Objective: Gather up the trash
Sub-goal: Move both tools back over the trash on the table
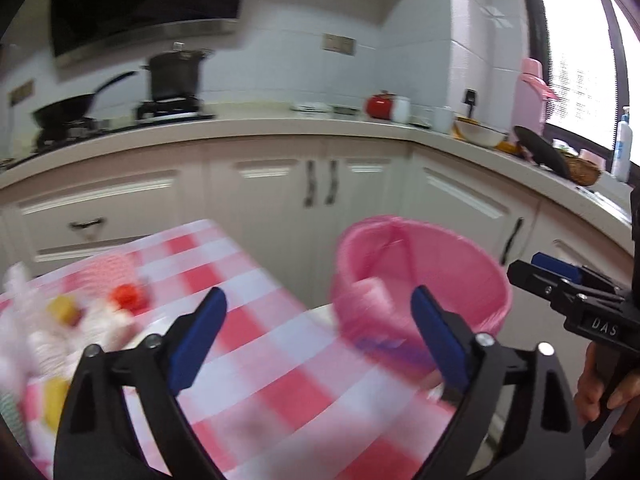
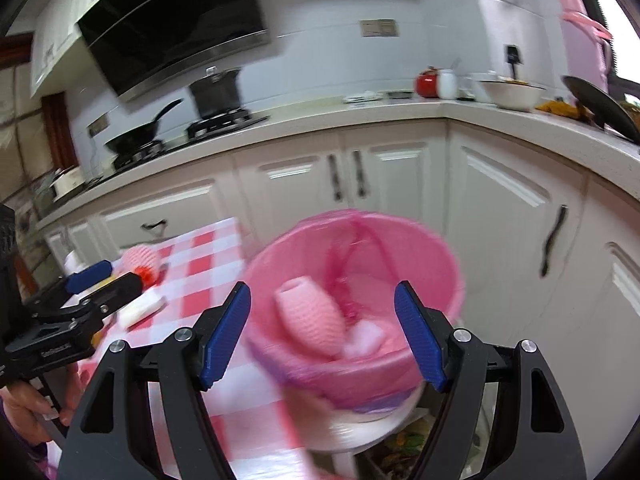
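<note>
- Pink liner bag covers the bin (image 2: 436, 264), which stands on a white stool (image 2: 360, 432) just beside the table edge; the same bin (image 1: 460, 276) fills the right-centre of the left wrist view.
- Inside the bin lie a pink foam fruit net (image 2: 310, 316) and a white crumpled scrap (image 2: 366, 340), both blurred.
- Left gripper (image 1: 320, 340): jaws spread wide, nothing between the blue pads (image 1: 198, 340); it hangs over the table corner next to the bin.
- Right gripper (image 2: 322, 332): jaws apart, pads (image 2: 226, 336) clear of any object; the bin's opening shows between them.
- Each gripper appears in the other's view: the right one (image 1: 548, 276) at the right edge, held by a hand (image 1: 604, 392); the left one (image 2: 106, 280) at the left edge, also hand-held (image 2: 28, 404).
- Checked cloth (image 1: 280, 360), red, pink and white, covers the table.
- Remaining trash on the cloth: a second foam net (image 2: 142, 258), a red piece (image 1: 128, 296), yellow pieces (image 1: 62, 308), and a white block (image 2: 142, 310); details too blurred to identify.
- Background: white cabinets (image 2: 400, 176), a worktop (image 1: 280, 128) with hob, black pot (image 1: 174, 74) and pan (image 1: 68, 110).
</note>
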Demonstrator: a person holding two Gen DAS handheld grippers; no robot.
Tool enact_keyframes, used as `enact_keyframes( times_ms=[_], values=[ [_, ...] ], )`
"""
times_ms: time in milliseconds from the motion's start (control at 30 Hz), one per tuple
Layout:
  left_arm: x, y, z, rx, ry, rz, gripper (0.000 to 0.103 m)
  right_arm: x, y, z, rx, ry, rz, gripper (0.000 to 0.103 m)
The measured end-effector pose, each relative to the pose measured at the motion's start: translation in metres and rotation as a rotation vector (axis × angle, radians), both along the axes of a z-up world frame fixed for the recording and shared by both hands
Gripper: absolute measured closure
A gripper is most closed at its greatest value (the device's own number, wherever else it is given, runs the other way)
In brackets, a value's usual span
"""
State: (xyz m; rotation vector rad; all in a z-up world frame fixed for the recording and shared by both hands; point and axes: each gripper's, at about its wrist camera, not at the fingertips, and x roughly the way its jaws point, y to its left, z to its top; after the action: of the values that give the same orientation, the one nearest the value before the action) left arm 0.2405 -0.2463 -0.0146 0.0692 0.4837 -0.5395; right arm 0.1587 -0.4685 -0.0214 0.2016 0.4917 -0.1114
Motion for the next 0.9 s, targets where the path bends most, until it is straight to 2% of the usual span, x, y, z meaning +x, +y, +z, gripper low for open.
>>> enact_keyframes(
  times_ms=[333, 600, 767, 900],
  values=[
    [-0.044, 0.133, -0.012, 0.036, 0.001, 0.232, 0.006, 0.009, 0.119, -0.017, 0.004, 0.033, 0.159, 0.027],
    [-0.07, 0.243, -0.035, 0.096, 0.05, 0.463, 0.006, 0.02, 0.212, -0.037, -0.015, 0.094, 0.333, 0.027],
    [-0.076, 0.29, -0.05, 0.138, 0.084, 0.566, 0.006, 0.027, 0.271, -0.054, -0.048, 0.146, 0.463, 0.027],
    [-0.075, 0.324, -0.057, 0.124, 0.117, 0.629, 0.006, 0.034, 0.305, -0.063, -0.071, 0.173, 0.541, 0.027]
  ],
)
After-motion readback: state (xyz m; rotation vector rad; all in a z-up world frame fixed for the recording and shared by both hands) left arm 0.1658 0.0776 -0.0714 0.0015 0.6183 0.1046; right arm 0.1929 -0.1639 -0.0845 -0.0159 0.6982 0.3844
